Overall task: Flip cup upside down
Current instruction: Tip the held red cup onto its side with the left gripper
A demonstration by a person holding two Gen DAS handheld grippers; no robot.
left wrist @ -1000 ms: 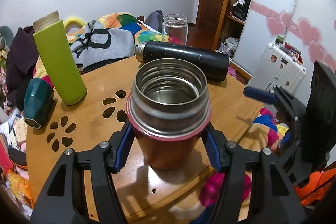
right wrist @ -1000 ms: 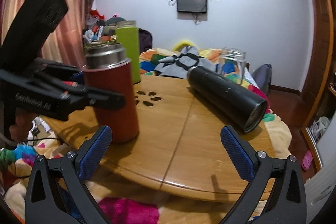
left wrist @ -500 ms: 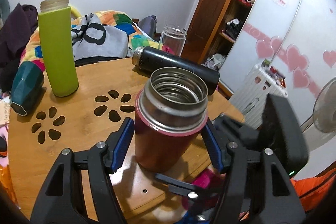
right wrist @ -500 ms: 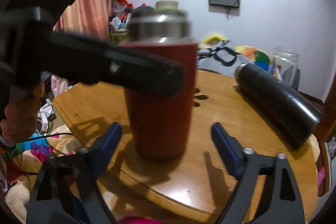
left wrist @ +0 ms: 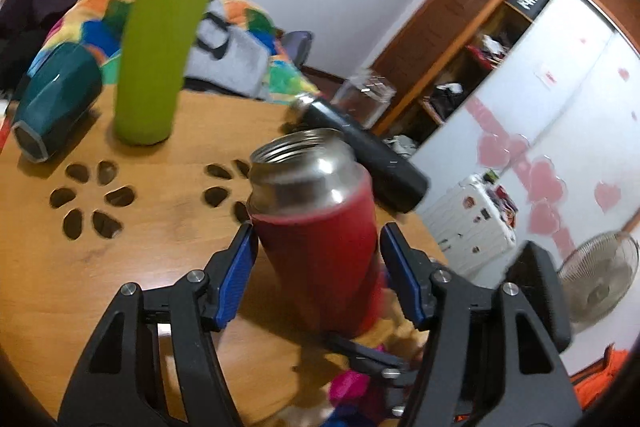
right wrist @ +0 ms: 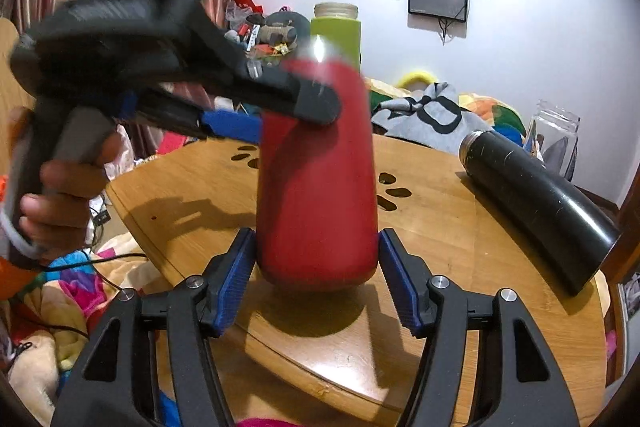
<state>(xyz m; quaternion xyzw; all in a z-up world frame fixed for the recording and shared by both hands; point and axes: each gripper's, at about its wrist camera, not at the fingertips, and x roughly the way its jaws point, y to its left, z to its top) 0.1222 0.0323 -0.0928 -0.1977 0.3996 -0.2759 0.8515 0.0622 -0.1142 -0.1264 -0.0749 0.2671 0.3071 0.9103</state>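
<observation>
Cup (right wrist: 320, 183), red and mouth-up, tilts above the table (right wrist: 440, 227), clamped high by the left gripper (left wrist: 316, 259) and bracketed low by the right gripper (right wrist: 316, 267), contact unclear, probably for turning over.

**Steel, lacquer and varnished wood**

The cup (left wrist: 316, 239) has a bare brushed-metal neck that catches the light, over a smooth red coated body. The counter (right wrist: 432, 227) is varnished wood with a soft sheen. The black flask (right wrist: 536, 211) looks like painted metal, scuffed and semi-matt. The green bottle (left wrist: 160, 39) has a matt skin. The jar (right wrist: 554, 135) is clear glass. The pads (right wrist: 232, 283) are ribbed blue rubber on matt black plastic.
</observation>
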